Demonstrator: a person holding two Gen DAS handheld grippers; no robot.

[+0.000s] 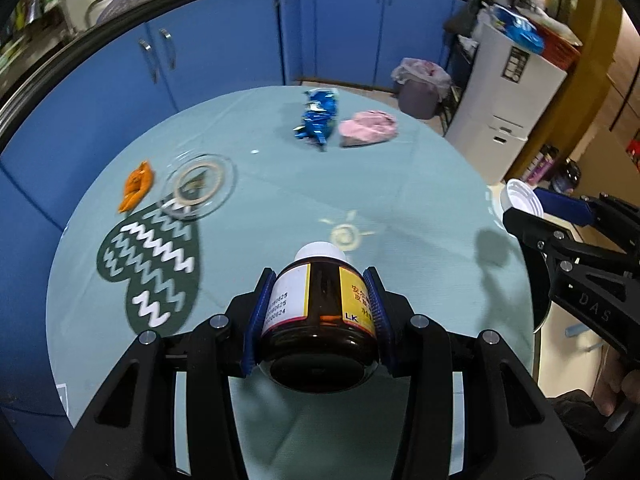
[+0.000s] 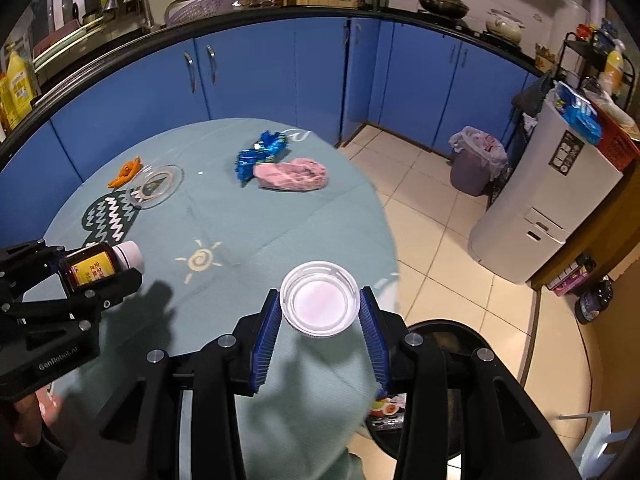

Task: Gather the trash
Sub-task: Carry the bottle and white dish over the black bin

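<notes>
- Orange wrapper (image 1: 137, 191), far left of the table (image 1: 280, 208): it lies just beside the glass dish (image 1: 199, 185). If you reach for it carelessly, a finger could knock the dish, which looks light and likely to slide on the cloth.
- Left gripper (image 1: 318, 312): its fingers (image 1: 258, 316) pinch a brown bottle (image 1: 318, 316) by the body, base toward the camera and white cap (image 1: 320, 251) pointing away and down. The round glass gives the pads only 2 narrow lines of contact; a quick swing or roll could let it rotate or slip out over the table.
- Blue foil wrapper (image 2: 262, 154) and pink packet (image 2: 291, 176), far side of the table: they touch or nearly touch. With both grippers occupied, neither can be picked up until you unload; reaching now would risk dropping what you hold.
- Right gripper (image 2: 319, 322): its fingers (image 2: 266, 332) clamp a shallow white lid (image 2: 319, 299) by its rim, over the table's near edge. The rim grip is slim, so a tilt could pop the lid free onto the tiled floor (image 2: 432, 216).
- Lined bin (image 2: 476, 164), right, well apart from the table: a long carry; an early release would miss its opening.
</notes>
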